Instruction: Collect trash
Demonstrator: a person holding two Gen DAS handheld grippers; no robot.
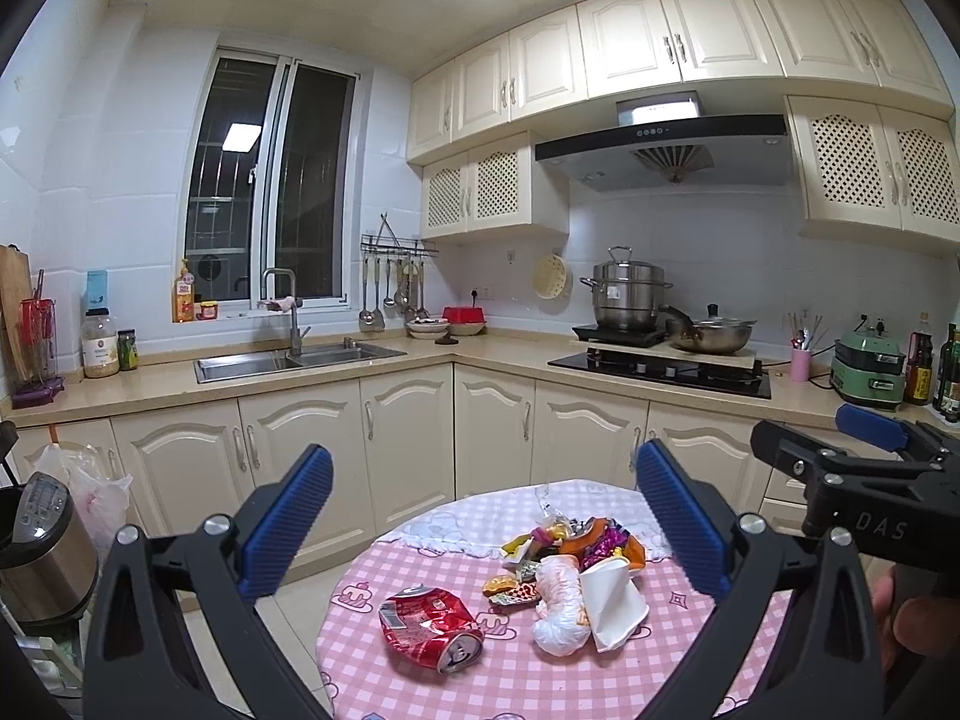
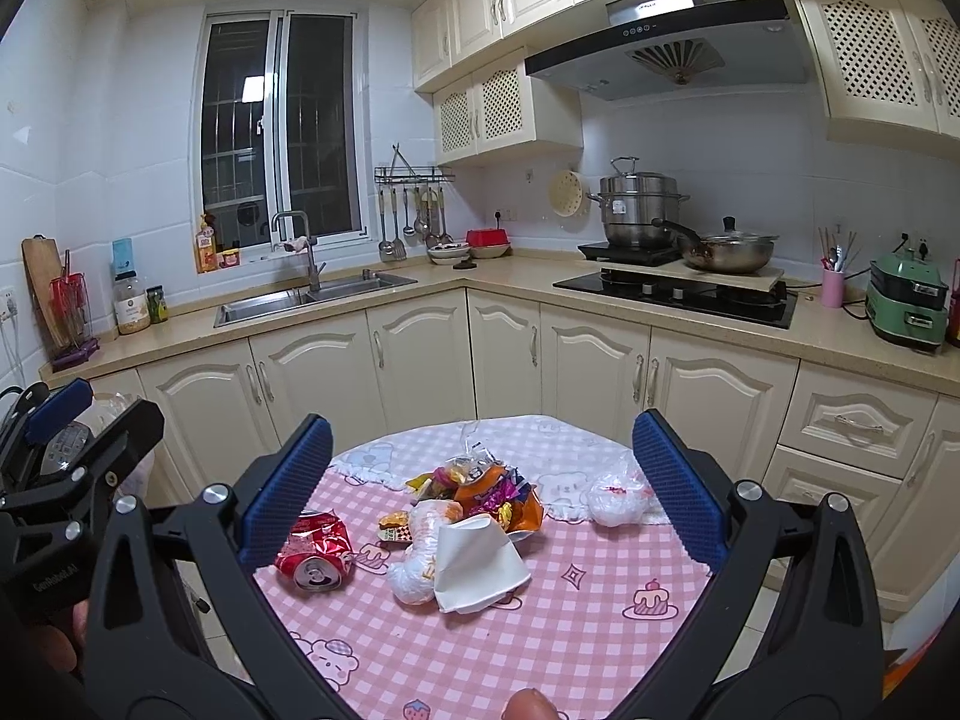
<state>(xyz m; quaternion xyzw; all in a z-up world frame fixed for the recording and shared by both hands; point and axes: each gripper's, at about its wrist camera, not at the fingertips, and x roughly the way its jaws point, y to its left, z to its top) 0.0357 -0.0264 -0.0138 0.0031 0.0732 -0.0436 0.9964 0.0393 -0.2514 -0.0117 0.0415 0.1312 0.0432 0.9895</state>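
Both the left gripper (image 1: 485, 519) and right gripper (image 2: 481, 487) hover spread wide, empty. Approach stage, I judge: the crushed red soda can (image 1: 430, 627) lies left of the crumpled white paper cup (image 1: 613, 603); the next move calls for descending.

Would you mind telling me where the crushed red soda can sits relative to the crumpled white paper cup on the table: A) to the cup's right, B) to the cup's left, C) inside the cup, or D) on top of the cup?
B: the crushed red can lies on the pink checked tablecloth left of the white paper cup, apart from it.
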